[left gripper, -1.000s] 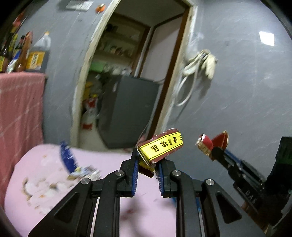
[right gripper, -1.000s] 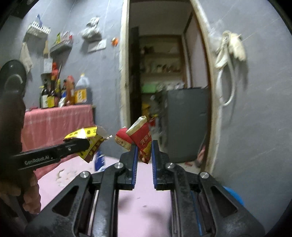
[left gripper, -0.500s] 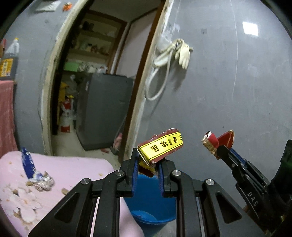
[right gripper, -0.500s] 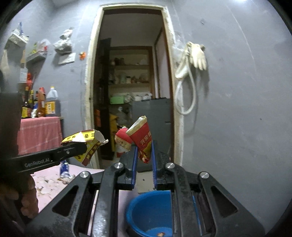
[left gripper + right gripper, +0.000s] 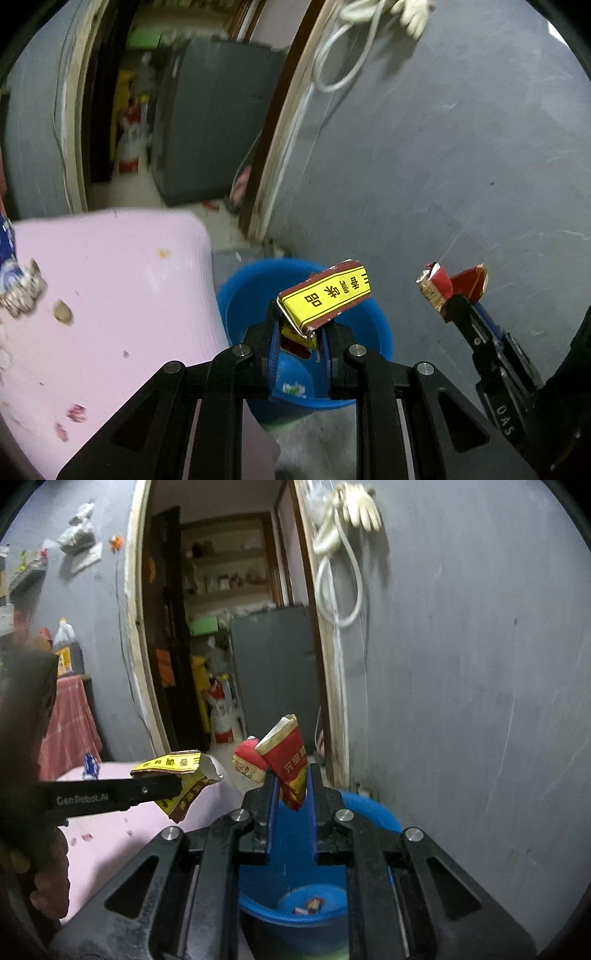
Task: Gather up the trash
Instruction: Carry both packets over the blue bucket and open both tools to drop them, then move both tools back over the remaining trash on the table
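Yellow-and-maroon carton [image 5: 325, 301], Chinese characters on its yellow face, pinched in the left gripper [image 5: 298, 341] above the blue bucket [image 5: 236, 295]; red packet [image 5: 290, 764], yellow characters on it that I can't read with confidence through the blur, pinched in the right gripper [image 5: 291, 799] over the same bucket beside the pink table [image 5: 110, 280]. Risk as I judge it: both loads crowd one small opening, so a release off-centre could bounce a piece off the rim onto the floor, or the two tools could knock together. "GenRobot.AI" reads on the left tool's finger, "DAS" on the right's.
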{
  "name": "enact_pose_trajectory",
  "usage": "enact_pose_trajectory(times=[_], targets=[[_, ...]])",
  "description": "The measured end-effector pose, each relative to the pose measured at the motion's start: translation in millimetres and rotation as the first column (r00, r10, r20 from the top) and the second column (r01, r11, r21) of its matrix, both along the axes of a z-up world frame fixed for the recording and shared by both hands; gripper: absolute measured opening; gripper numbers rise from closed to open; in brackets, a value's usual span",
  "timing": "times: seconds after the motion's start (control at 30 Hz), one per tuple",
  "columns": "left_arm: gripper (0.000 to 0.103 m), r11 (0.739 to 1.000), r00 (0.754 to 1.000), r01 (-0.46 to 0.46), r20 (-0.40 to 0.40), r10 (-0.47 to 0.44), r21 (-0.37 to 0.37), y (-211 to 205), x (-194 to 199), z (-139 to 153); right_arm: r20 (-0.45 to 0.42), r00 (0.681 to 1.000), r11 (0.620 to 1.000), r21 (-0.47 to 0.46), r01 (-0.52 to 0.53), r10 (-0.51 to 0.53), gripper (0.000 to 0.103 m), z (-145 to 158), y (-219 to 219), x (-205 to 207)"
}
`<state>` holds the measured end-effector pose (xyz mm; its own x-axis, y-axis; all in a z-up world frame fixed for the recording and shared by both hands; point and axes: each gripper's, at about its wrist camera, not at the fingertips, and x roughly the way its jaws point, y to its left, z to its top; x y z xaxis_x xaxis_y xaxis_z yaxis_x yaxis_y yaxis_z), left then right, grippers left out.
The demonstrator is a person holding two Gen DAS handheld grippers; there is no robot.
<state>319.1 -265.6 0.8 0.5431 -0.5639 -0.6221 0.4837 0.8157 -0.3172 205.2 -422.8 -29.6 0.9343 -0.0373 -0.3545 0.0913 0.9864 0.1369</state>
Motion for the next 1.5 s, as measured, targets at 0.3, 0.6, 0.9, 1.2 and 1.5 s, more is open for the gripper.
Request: enact_pose_trajectory(times=[0.3,0.6,0.9,1.2,1.5], targets=[[0.015,0.995,0.991,0.007,-0.133,0.007,0.102,-19,23,-45,-0.127,0.992,0.998,0.069,-0.008,0.017,0.015,-42,-10,21],[0.016,0.986,0.982,0.007,-0.187,0.025,0.167,-28,32,-71,-0.198,0.980,0.993,0.118,0.002,0.022,0.017,-60,-17,29],[0.026,0.985,0.983,0.021,-0.186,0.011,0.171,-32,30,-72,-0.224,0.974,0.989,0.149,0.023,0.012,0.024,-63,-22,33],[0.037,0.993,0.988,0.012,-0.152,0.006,0.118,-23,24,-58,-0.173,0.985,0.990,0.133,0.049,-0.025,0.043,-48,-24,23],[0.080,0.995,0.995,-0.097,-0.006,0.097,0.022,23,11,-3,-0.035,0.998,0.993,0.107,0.054,-0.051,0.085,2,-13,2]])
